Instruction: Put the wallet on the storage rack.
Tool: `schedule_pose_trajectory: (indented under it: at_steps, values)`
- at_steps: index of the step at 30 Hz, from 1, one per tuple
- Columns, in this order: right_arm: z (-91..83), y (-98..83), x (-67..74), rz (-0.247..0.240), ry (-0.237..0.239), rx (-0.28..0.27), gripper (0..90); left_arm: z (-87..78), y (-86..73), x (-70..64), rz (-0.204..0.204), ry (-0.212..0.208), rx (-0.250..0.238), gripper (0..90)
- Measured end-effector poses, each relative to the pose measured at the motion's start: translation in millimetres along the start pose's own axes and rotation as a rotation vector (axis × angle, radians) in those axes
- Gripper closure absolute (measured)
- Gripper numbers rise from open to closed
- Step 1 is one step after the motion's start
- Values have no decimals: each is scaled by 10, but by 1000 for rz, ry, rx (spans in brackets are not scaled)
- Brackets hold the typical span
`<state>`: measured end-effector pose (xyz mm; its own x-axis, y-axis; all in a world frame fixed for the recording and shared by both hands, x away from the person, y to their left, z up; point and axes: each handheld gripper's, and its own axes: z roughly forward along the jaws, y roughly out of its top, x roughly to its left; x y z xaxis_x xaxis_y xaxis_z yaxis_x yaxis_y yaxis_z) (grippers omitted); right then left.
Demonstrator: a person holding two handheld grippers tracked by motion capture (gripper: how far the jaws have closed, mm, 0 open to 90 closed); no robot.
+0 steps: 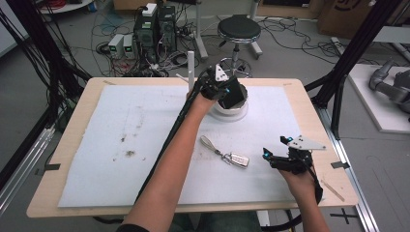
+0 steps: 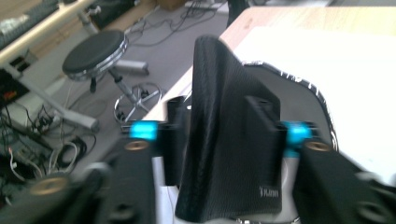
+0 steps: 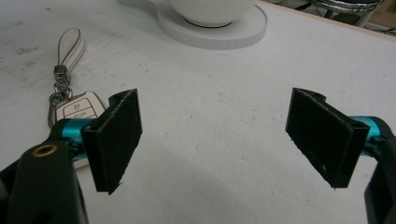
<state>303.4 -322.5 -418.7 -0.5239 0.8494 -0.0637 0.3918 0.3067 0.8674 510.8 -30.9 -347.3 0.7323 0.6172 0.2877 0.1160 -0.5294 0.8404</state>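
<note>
A black wallet [image 1: 234,95] [image 2: 224,140] stands upright in a white bowl [image 1: 231,110] [image 2: 309,88] at the back middle of the mat. My left gripper [image 1: 226,89] [image 2: 218,109] hovers over the bowl, jaws apart on either side of the wallet, pads not visibly pressing it. A white car key [image 1: 236,159] [image 3: 77,107] with a white strap lies flat on the mat, in front of the bowl. My right gripper [image 1: 274,147] [image 3: 215,135] rests low just right of the key, wide open, with bare mat between its pads. The bowl [image 3: 210,9] sits on a white saucer [image 3: 219,33].
A white mat [image 1: 121,145] covers most of the wooden table [image 1: 77,116]. A white post [image 1: 190,67] stands at the table's back edge, left of the bowl. Behind the table are a round stool [image 1: 239,30], computer boxes [image 1: 154,26] and cables on the floor.
</note>
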Motion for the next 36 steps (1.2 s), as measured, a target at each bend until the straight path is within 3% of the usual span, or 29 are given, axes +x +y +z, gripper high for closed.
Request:
schedule_pose_trajectory:
  at_steps: [1, 2, 6, 7, 10, 11, 14, 17, 20, 21, 22, 24, 25, 27, 28, 33, 36]
  values:
    - [0, 0, -1, -1, 0, 2, 187, -17, -3, 11, -15, 1, -10, 508]
    - [3, 0, 4, 1, 1, 0, 187, -40, -4, 29, -30, -6, -19, 421]
    - [10, 5, 9, -1, 5, 0, 187, -186, 8, 114, -71, -35, -55, 361]
    - [12, 10, 14, -4, 6, 1, 187, -276, 13, 149, -93, -53, -73, 310]
    - [15, 19, 27, 0, 9, 0, 187, -380, 10, 163, -102, -74, -93, 300]
    - [21, 30, 35, -2, 9, -1, 187, -494, -10, 148, -113, -91, -99, 264]
    - [43, 61, 46, -2, 17, -6, 187, -612, -51, 110, -107, -104, -96, 260]
    - [55, 99, 76, -6, 21, -16, 187, -816, -124, 91, -105, -119, -110, 258]
    - [64, 114, 91, -15, 23, -19, 187, -1032, -231, 107, -138, -115, -110, 251]
    - [76, 121, 102, -15, 29, -16, 187, -1205, -329, 115, -158, -118, -106, 237]
    - [80, 122, 102, -17, 27, -15, 187, -1205, -329, 115, -158, -118, -106, 236]
    - [95, 124, 91, -18, 27, -16, 187, -1478, -481, 115, -159, -112, -122, 236]
    - [95, 124, 91, -18, 27, -16, 187, -1478, -481, 115, -159, -112, -122, 235]
    - [113, 133, 82, -13, 30, -17, 187, -1712, -608, 151, -178, -111, -126, 227]
    - [120, 137, 81, -16, 28, -19, 187, -1712, -608, 151, -178, -111, -126, 220]
    - [132, 152, 98, -18, 28, -16, 187, -2066, -797, 178, -184, -115, -152, 216]
    - [139, 158, 101, -16, 26, -18, 187, -2147, -857, 148, -188, -124, -159, 210]
